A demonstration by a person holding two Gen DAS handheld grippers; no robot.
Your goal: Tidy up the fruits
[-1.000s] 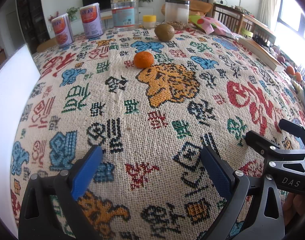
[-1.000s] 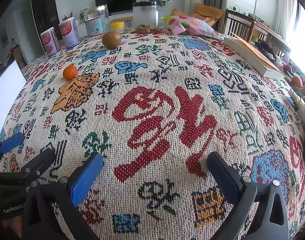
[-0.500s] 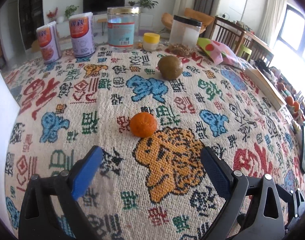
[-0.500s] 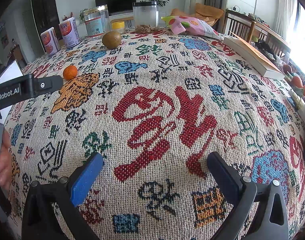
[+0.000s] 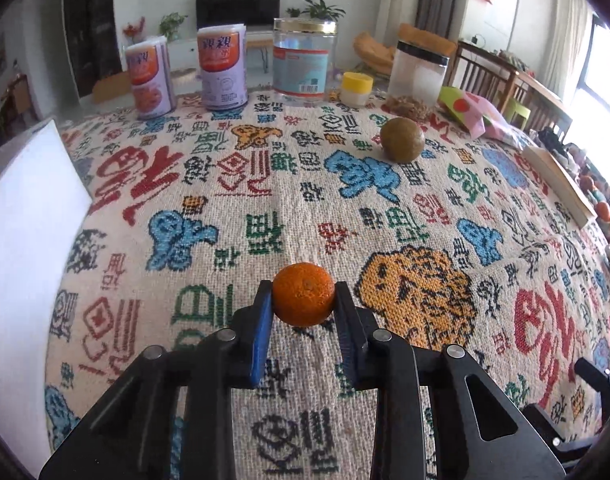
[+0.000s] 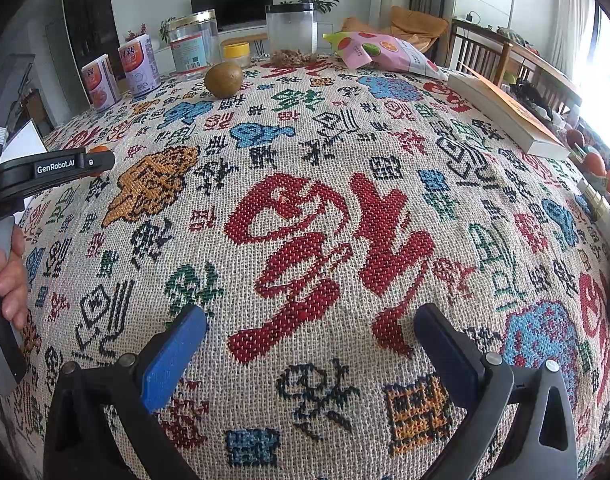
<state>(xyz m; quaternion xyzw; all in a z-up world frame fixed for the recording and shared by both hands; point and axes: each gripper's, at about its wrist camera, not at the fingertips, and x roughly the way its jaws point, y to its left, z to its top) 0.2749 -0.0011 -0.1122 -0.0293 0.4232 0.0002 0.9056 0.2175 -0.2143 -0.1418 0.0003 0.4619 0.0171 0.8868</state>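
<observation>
My left gripper [image 5: 303, 300] is shut on a small orange mandarin [image 5: 303, 294], its blue pads pressed on both sides, low over the patterned tablecloth [image 5: 265, 184]. A brown-green round fruit [image 5: 402, 139] lies farther back right; it also shows in the right wrist view [image 6: 223, 79]. My right gripper [image 6: 311, 340] is open and empty above the cloth near the front edge. In the right wrist view the left gripper's black body [image 6: 45, 170] hides most of the mandarin [image 6: 99, 148].
Two cans [image 5: 221, 70], a clear jar [image 5: 305, 62], a yellow-lidded pot [image 5: 357, 88] and a black-lidded container [image 5: 419, 72] line the far edge. A snack bag [image 6: 385, 54] and book [image 6: 505, 114] lie right. A white board [image 5: 21, 240] stands left.
My left gripper moved forward to the mandarin and closed on it. My right gripper stayed still and open.
</observation>
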